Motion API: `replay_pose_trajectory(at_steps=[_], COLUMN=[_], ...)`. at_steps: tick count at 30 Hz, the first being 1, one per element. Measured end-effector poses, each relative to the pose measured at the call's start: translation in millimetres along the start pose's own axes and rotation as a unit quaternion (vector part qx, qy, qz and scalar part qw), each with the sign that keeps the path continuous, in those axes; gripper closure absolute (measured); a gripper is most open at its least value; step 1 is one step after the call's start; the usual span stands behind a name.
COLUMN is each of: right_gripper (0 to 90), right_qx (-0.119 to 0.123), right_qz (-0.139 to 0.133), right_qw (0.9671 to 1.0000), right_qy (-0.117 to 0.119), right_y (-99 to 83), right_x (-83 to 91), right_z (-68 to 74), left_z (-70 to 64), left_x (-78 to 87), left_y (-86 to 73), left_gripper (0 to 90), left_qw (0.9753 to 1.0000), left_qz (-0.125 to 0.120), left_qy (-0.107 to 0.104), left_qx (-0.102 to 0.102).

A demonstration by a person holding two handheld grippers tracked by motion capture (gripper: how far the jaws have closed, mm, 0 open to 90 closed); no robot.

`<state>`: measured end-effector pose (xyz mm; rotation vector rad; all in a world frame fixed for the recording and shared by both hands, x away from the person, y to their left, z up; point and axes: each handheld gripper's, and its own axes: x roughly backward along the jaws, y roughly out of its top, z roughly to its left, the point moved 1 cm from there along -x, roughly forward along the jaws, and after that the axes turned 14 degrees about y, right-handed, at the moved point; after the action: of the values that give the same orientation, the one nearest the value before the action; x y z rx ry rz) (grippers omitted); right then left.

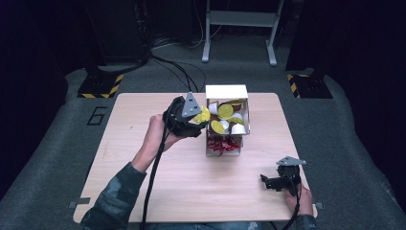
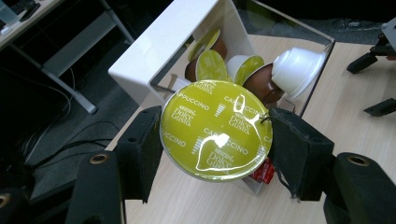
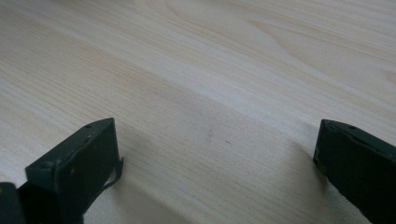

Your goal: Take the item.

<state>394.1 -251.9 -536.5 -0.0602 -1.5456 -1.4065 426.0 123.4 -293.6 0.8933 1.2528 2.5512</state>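
Observation:
My left gripper [image 2: 215, 140] is shut on a coffee capsule [image 2: 215, 129] with a yellow-green foil lid printed "Cappuccino". In the high view the left gripper [image 1: 200, 120] holds the capsule [image 1: 203, 115] just left of a white box [image 1: 226, 91] with a clear wall. Inside the box lie several capsules [image 2: 254, 74], some with yellow-green lids, some white [image 2: 299, 67], some brown. Near the table's front right corner my right gripper [image 1: 266, 182] rests low, open, with bare wood between its jaws [image 3: 215, 135].
The white box's front compartment holds small red packets [image 1: 223, 144]. The light wooden table [image 1: 143, 187] ends close behind the box. Black cables [image 1: 177, 69] and a metal stand [image 1: 239, 28] lie on the grey floor beyond.

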Motion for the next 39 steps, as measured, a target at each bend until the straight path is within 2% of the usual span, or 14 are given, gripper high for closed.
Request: replay_pose_trajectory(at_steps=[8, 17, 24, 26, 32, 39], right_gripper=[0.0, 0.0, 0.0, 0.0, 0.0, 0.0], right_qx=[0.000, 0.000, 0.000, 0.000, 0.000, 0.000], right_qz=[0.000, 0.000, 0.000, 0.000, 0.000, 0.000], right_qw=[1.0000, 1.0000, 1.0000, 1.0000, 1.0000, 1.0000], right_qy=[0.000, 0.000, 0.000, 0.000, 0.000, 0.000], right_y=[0.0, 0.0, 0.0, 0.0, 0.0, 0.0], right_x=[0.0, 0.0, 0.0, 0.0, 0.0, 0.0], right_z=[0.0, 0.0, 0.0, 0.0, 0.0, 0.0], left_z=[10.1, 17.5, 17.5, 17.2, 19.1, 17.8], left_x=[7.6, 5.0, 0.5, -0.5, -2.2, -12.4], left_y=[-24.3, -47.9, -63.9, -69.2, -82.1, -100.3], left_gripper=[37.9, 37.9, 37.9, 37.9, 37.9, 37.9], left_qw=[0.9996, 0.9983, 0.9975, 0.9969, 0.9962, 0.9939], left_qz=[0.005, 0.016, 0.032, 0.033, 0.046, 0.059], left_qy=[0.014, 0.025, 0.020, 0.021, 0.020, 0.014], left_qx=[0.024, 0.050, 0.060, 0.069, 0.071, 0.092])
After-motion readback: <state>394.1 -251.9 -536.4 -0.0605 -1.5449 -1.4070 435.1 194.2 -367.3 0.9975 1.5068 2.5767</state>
